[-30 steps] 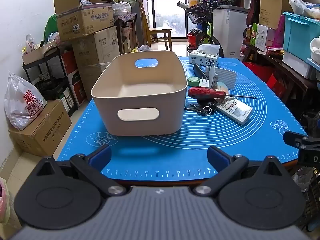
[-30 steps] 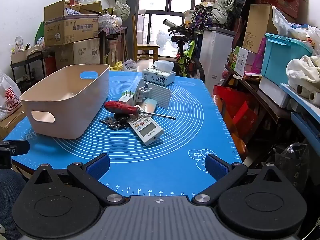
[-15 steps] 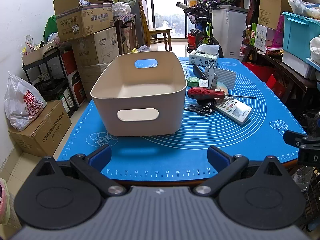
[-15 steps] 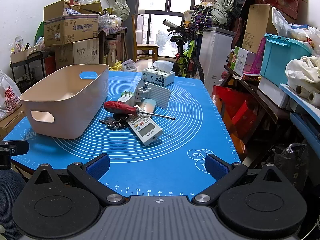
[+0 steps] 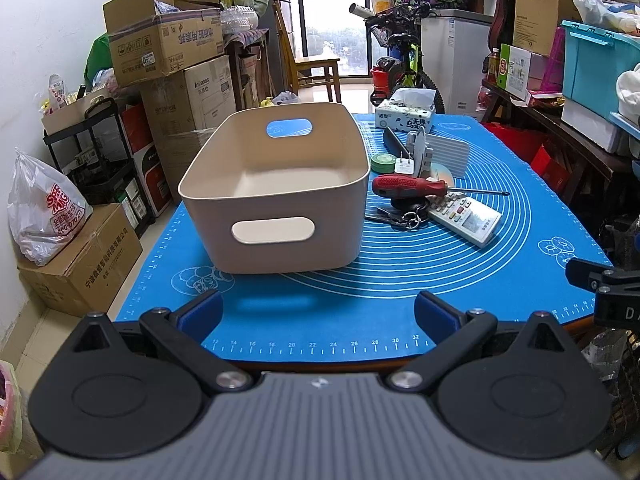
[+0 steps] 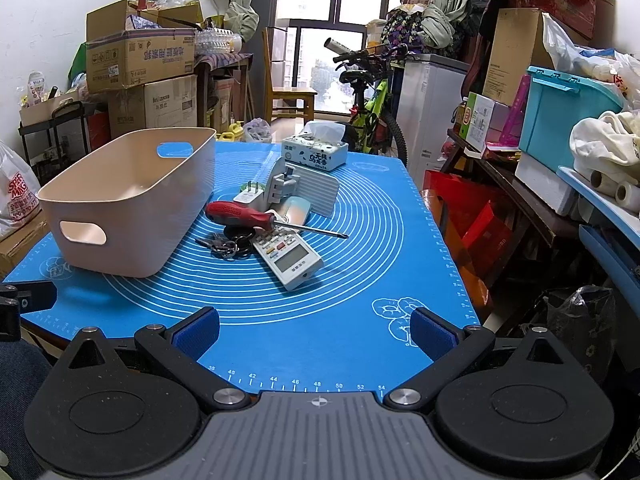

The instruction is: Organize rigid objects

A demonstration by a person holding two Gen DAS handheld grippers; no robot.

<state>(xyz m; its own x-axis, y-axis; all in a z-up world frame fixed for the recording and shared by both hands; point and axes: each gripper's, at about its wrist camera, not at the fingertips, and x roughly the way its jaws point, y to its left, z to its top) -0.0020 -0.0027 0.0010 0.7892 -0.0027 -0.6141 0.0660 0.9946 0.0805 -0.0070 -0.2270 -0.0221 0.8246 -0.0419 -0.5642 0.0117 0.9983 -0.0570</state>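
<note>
Fingers [image 5: 200,312]: black linkage arms, blue pads.
Body: grey ribbed housing, silver screws, black round discs at 7 and 5 o'clock.

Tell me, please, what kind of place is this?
Probably a cluttered room in a home, used for storage. Stacked cardboard boxes stand by the wall, a bicycle is parked indoors, and a wooden chair sits near the window.

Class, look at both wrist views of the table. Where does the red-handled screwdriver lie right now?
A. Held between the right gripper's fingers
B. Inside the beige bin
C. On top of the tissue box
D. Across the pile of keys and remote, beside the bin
D: the screwdriver rests over the keys and the remote on the blue mat, outside the empty beige bin; both grippers are open and hold nothing.
</note>
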